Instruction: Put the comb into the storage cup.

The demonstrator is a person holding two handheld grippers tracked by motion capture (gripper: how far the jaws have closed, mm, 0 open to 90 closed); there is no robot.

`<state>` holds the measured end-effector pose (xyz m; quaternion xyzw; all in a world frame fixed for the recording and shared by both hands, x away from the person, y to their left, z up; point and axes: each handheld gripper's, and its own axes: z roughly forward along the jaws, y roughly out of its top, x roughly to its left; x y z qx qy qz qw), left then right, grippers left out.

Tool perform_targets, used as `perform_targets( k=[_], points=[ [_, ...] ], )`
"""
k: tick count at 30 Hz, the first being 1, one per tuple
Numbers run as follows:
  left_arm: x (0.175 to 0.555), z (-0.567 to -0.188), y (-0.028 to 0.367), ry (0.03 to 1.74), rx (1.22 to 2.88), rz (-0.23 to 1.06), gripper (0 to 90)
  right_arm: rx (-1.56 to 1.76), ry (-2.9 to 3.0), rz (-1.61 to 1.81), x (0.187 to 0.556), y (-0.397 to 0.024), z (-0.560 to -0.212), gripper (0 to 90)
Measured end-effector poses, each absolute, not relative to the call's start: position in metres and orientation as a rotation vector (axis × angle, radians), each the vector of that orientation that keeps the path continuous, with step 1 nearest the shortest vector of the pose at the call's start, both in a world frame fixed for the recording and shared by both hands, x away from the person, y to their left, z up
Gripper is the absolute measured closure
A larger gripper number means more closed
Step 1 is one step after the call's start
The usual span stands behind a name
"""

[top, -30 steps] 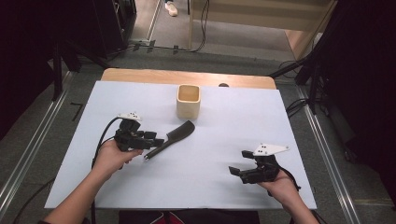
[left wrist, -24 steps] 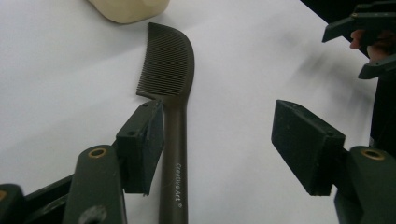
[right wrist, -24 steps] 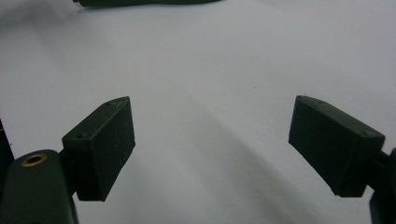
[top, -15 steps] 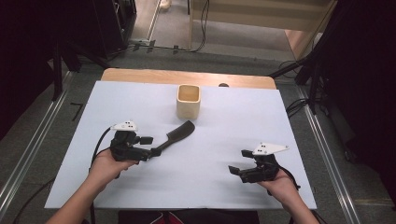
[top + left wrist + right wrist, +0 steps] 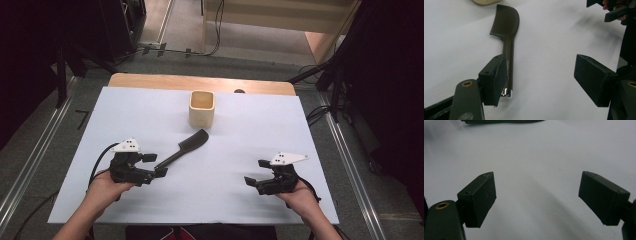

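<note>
A dark brown comb [image 5: 187, 146] with a long handle lies flat on the white table top [image 5: 150, 115], its toothed head pointing at a beige cup [image 5: 202, 109]. My left gripper [image 5: 156, 165] sits at the handle's near end. Its jaws have just been opening and now stand wide. In the left gripper view the comb [image 5: 509, 50] runs up from beside the left pad [image 5: 495, 80], and its silver-tipped end lies just inside the left gripper [image 5: 541, 75], unpressed. My right gripper [image 5: 256, 171] rests open at the front right, and nothing sits between the jaws of the right gripper [image 5: 536, 192].
The cup stands at the back centre, near a strip of bare wooden table edge [image 5: 150, 80]. Black cables trail from both grippers toward the front edge. Dark floor and metal rails [image 5: 35, 150] flank the table.
My left gripper has opened and drawn back toward the front left, leaving the comb on the table. The right gripper has stayed put.
</note>
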<state>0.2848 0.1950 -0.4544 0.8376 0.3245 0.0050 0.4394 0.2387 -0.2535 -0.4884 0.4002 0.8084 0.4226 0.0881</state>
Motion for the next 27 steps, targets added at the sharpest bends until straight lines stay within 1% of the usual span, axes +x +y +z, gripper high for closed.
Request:
perform_targets(
  k=[8, 21, 22, 25, 26, 27],
  points=[
    [0.275, -0.455, 0.203, 0.803, 2.079, 0.018, 28.1, 1.196, 2.408, 1.254, 0.239, -0.254, -0.489, 12.9],
    [0.279, -0.451, 0.202, 0.815, 2.064, 0.023, 28.0, 1.199, 2.409, 1.251, 0.239, -0.254, -0.489, 12.8],
    [0.281, -0.447, 0.202, 0.809, 2.052, 0.036, 26.0, 1.201, 2.408, 1.248, 0.239, -0.254, -0.489, 12.8],
    [0.283, -0.445, 0.202, 0.810, 2.037, 0.033, 25.6, 1.197, 2.408, 1.249, 0.239, -0.254, -0.490, 12.8],
    [0.286, -0.443, 0.202, 0.805, 2.025, 0.018, 22.0, 1.197, 2.409, 1.248, 0.239, -0.254, -0.490, 12.9],
    [0.286, -0.443, 0.202, 0.805, 2.025, 0.018, 21.5, 1.197, 2.409, 1.248, 0.239, -0.254, -0.490, 12.9]
  ],
)
